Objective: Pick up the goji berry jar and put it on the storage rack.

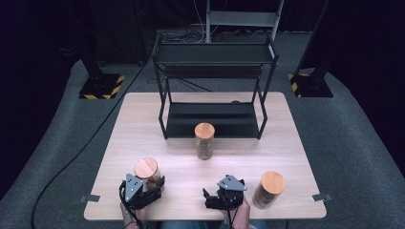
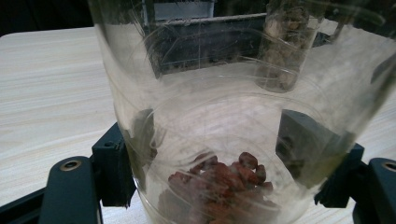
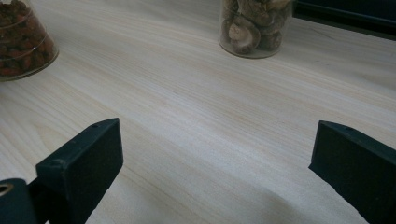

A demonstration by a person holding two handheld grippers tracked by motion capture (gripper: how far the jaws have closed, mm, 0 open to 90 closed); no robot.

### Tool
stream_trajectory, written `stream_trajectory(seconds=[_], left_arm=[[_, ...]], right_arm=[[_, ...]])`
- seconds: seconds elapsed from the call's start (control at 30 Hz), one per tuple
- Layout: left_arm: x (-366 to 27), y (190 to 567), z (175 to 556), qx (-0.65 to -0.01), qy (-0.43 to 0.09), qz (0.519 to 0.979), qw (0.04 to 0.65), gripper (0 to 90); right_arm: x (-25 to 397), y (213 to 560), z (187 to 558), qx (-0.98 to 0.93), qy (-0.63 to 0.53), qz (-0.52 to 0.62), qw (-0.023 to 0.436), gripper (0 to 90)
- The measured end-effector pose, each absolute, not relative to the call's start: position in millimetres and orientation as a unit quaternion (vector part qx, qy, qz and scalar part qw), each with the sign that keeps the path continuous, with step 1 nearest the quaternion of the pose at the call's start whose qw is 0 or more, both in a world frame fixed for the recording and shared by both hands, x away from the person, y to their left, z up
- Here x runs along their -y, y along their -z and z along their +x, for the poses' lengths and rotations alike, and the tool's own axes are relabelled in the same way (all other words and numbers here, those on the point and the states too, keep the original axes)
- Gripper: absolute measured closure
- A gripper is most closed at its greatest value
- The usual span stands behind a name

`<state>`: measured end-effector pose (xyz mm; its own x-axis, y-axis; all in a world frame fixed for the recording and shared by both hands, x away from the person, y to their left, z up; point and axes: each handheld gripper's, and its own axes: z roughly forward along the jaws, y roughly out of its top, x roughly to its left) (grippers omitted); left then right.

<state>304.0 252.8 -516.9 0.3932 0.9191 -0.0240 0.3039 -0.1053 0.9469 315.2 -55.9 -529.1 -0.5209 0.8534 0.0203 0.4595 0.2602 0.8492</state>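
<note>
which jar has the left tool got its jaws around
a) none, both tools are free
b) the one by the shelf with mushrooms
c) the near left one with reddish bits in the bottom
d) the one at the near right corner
c: in the left gripper view the left tool has a jaw on each side of the clear jar holding reddish pieces, and the high view shows that tool at the near left jar.

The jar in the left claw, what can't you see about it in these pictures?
- Lid: the left claw view cuts the jar off at the top edge.
- Grip: in the high view the left claw covers the jar's lower part; through the glass, I cannot tell if the jaws press it.
- Contents: the reddish bits are blurred and cut by the bottom edge.
</note>
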Motion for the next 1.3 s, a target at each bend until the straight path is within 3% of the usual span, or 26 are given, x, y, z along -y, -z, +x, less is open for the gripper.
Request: stream_trajectory(seconds=[1.3], left_arm=[[-240,495,328,-0.433,-0.308,0.689,0.492,24.6]], right_arm=[[57,529,317,-0.763,-0.43,0.429,0.22,0.8]])
